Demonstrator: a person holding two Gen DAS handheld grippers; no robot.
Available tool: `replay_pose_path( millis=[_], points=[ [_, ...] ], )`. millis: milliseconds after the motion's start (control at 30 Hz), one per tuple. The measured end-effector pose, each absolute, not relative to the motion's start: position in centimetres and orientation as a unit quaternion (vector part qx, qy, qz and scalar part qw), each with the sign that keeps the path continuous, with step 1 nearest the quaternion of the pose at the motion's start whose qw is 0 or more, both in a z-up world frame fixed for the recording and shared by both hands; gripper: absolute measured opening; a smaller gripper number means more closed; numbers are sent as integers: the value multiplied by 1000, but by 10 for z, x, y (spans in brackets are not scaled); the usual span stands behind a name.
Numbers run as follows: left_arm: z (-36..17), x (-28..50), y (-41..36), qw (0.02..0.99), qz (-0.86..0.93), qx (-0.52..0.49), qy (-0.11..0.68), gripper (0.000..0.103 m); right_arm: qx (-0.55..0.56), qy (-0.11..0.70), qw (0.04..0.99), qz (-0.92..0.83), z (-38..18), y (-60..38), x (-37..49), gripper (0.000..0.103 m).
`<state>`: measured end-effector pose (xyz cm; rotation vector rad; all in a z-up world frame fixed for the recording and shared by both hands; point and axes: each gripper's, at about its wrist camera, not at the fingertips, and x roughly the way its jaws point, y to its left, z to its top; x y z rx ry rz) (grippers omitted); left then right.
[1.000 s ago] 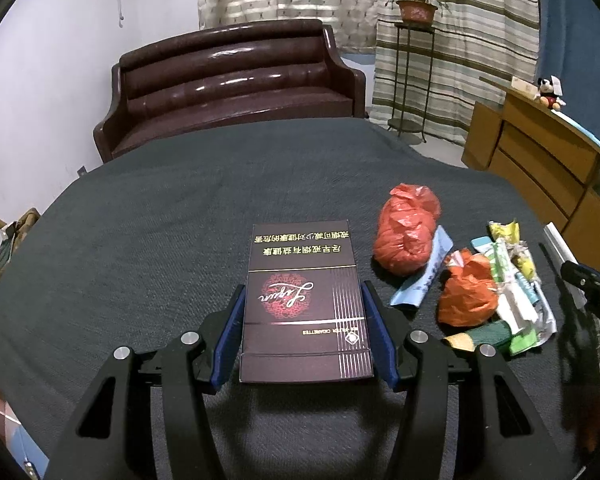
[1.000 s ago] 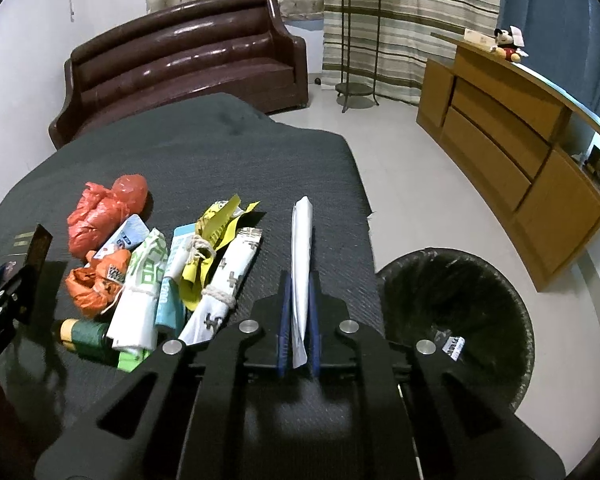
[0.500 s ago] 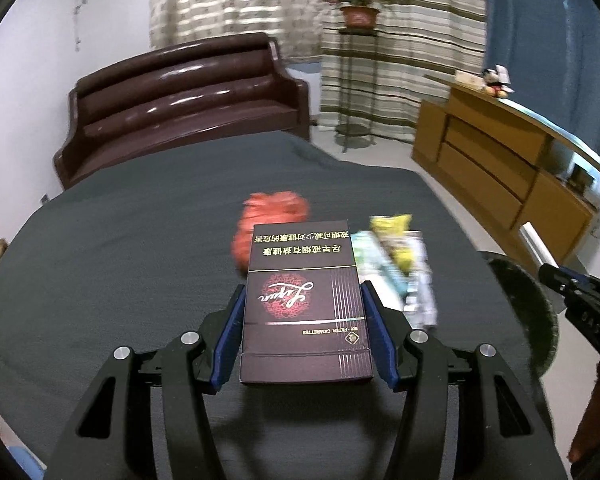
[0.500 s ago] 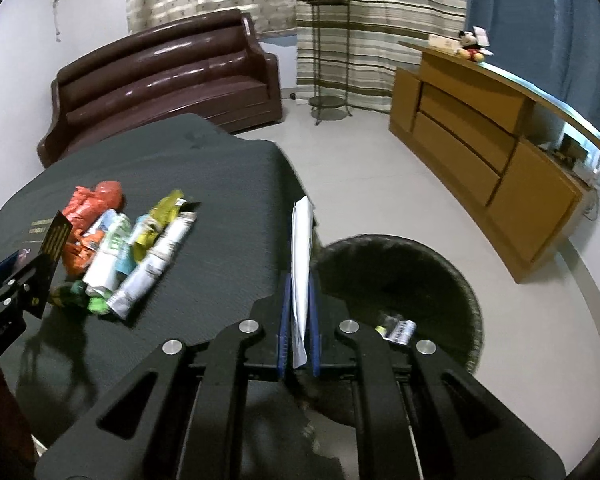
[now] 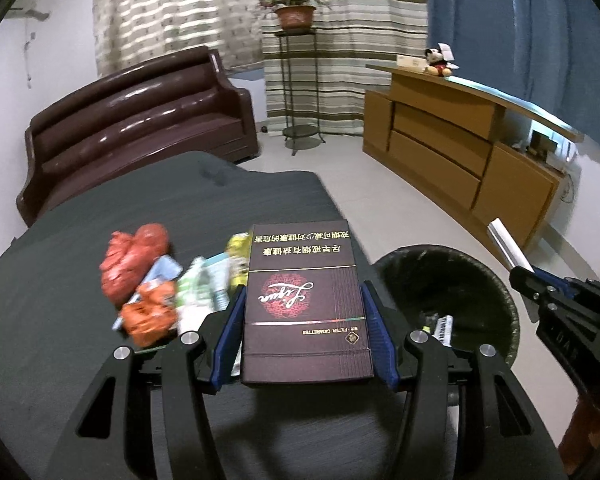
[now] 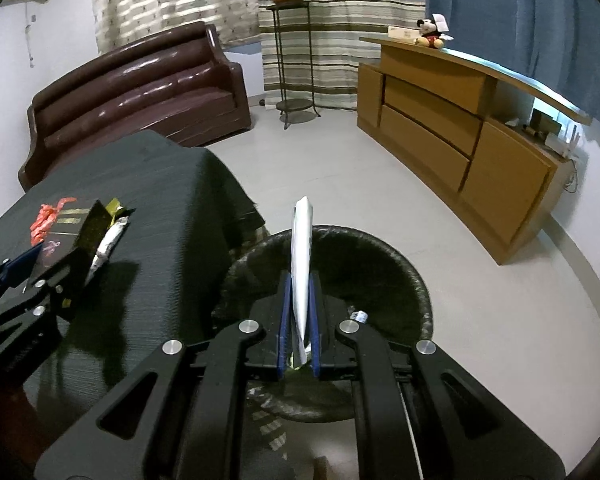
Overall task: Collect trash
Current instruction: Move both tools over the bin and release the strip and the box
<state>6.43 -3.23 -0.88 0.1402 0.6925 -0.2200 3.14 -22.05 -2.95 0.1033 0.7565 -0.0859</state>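
Dark tabletop point(image 5: 80, 360) w/ a trash pile point(image 5: 148, 292) now sits off to the left; both tools have swung over the black bin point(image 6: 400, 280). Left gripper point(image 5: 302, 340) fingers clamp a cigarette box point(image 5: 304, 304); right gripper point(image 6: 299, 320) fingers pinch a white wrapper point(image 6: 302, 240), prob. paper. Drop looks imminent.

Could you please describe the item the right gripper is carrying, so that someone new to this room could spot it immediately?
Start at the black-lined trash bin on the pale floor beside the dark-covered table. Just above its opening, the right gripper is shut on a white wrapper. It is a thin, flat, pale strip standing on edge, unlike the dark cigarette box in the left gripper.
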Motion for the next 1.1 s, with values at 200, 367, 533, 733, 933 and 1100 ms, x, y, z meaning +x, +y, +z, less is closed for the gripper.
replay_pose_path(
  millis=[200, 367, 533, 733, 933, 1100],
  points=[
    [-12, 65, -58, 929, -122, 87, 338, 55, 66, 367, 927, -47, -31, -238, 32, 9],
    [-15, 69, -75, 927, -127, 96, 339, 55, 74, 367, 926, -51, -34, -246, 34, 9],
    [-18, 71, -87, 926, -130, 104, 339, 55, 79, 367, 925, -56, -37, -256, 36, 9],
    [-22, 74, -93, 924, -131, 107, 344, 55, 86, 370, 923, -60, -40, -261, 36, 9],
    [-24, 77, -101, 921, -138, 108, 347, 55, 90, 373, 921, -65, -43, -266, 40, 9],
    [-26, 81, -107, 920, -141, 108, 351, 55, 91, 372, 921, -70, -44, -268, 44, 9]
  ],
)
